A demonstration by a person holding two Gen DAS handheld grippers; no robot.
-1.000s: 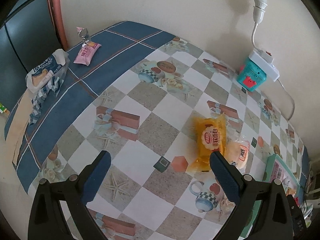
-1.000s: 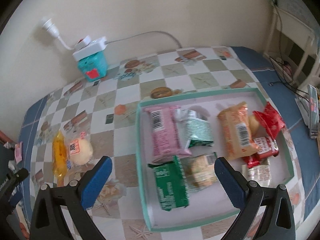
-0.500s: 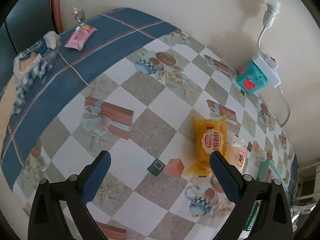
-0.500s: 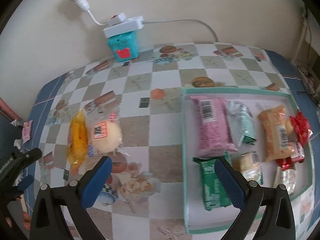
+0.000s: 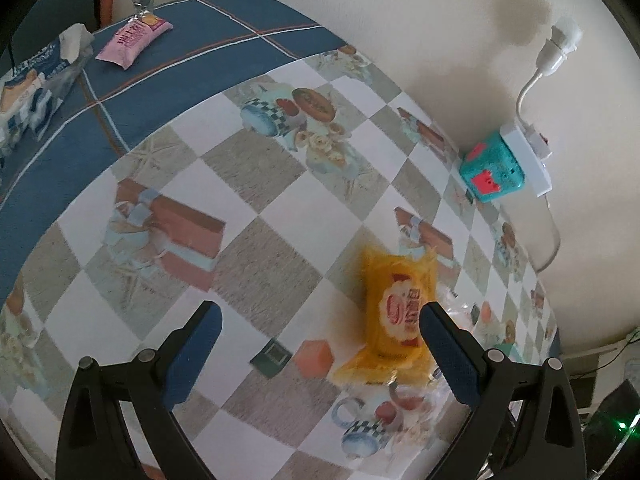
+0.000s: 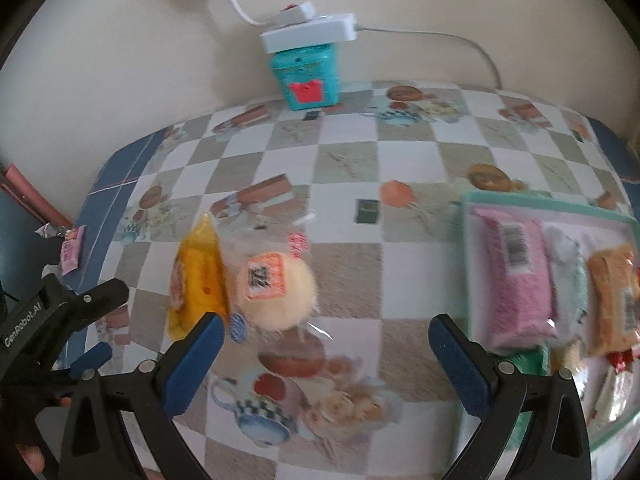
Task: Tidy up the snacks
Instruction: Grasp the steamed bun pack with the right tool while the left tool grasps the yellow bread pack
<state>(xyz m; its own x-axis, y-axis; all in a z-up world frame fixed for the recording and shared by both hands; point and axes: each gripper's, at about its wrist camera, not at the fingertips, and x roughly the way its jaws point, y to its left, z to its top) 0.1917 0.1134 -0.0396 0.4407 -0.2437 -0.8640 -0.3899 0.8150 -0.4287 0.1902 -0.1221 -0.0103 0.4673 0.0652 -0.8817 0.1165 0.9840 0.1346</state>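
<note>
Left tool (image 5: 318, 322) and right tool (image 6: 322, 330) both spread empty, yellow plastic snack packet (image 6: 198, 276) touching round cream bun in clear wrapper (image 6: 276, 292), teal-rimmed tray (image 6: 466, 216) well apart from the packet

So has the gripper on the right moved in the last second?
Yes. The right gripper swung left, away from the tray, toward the yellow packet.

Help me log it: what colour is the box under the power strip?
Teal box with a red patch, clearest in the right wrist view.

On my table (image 6: 348, 264), the bun (image 6: 276, 292) lies just right of the flat packet (image 6: 198, 280); the tray (image 6: 466, 216) sits farther right.
</note>
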